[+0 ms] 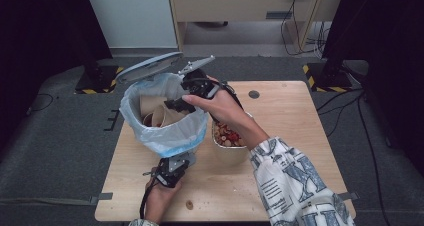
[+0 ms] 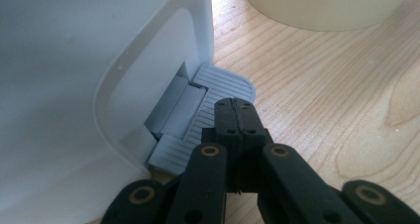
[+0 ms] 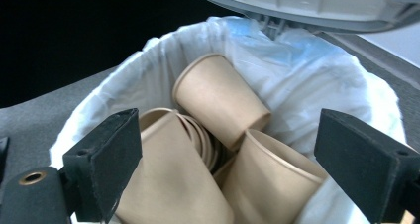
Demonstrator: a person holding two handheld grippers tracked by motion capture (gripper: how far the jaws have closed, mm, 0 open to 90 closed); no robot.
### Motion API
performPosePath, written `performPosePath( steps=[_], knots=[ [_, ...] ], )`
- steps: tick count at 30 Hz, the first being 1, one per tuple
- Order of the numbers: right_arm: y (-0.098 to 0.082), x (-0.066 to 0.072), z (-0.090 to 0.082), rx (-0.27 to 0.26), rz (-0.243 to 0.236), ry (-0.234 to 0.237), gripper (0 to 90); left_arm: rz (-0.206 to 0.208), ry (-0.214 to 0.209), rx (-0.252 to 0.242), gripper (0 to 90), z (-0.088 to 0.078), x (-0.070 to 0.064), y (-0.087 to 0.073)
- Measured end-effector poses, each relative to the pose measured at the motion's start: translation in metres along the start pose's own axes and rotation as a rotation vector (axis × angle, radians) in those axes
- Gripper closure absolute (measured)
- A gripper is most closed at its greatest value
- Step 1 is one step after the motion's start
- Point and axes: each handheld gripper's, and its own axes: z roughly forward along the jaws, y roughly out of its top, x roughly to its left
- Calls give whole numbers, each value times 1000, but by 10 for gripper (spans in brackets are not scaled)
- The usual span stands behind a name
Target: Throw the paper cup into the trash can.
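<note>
A white pedal bin [image 1: 165, 136] with a pale plastic liner stands at the table's left, its grey lid [image 1: 147, 66] raised. Several brown paper cups [image 1: 160, 113] lie inside it. My right gripper [image 1: 175, 105] hovers over the bin's mouth, open. In the right gripper view its jaws [image 3: 237, 154] stand wide above the cups [image 3: 218, 97], gripping none. My left gripper [image 1: 175, 166] is low at the bin's front. In the left gripper view it [image 2: 236, 110] is shut with nothing between the jaws, its tips resting on the ribbed grey pedal [image 2: 218, 83] at the bin wall [image 2: 74, 85].
A round container [image 1: 227, 153] holding red and tan food [image 1: 227, 135] sits just right of the bin, under my right forearm. A small crumb [image 1: 189, 204] lies near the front edge of the wooden table [image 1: 300, 136]. Dark stands and cables surround the table on the floor.
</note>
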Motion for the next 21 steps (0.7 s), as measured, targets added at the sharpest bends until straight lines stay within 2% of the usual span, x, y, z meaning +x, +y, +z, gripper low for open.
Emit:
performPosePath(
  steps=[3, 8, 21],
  knots=[
    [-3, -3, -2, 1, 17, -17, 113, 0, 0, 0, 900, 0, 0, 0],
    [-5, -8, -9, -25, 19, -36, 111, 1, -1, 1, 900, 0, 0, 0],
    [-12, -22, -33, -46, 33, -70, 107, 1, -2, 0, 900, 0, 0, 0]
  ],
)
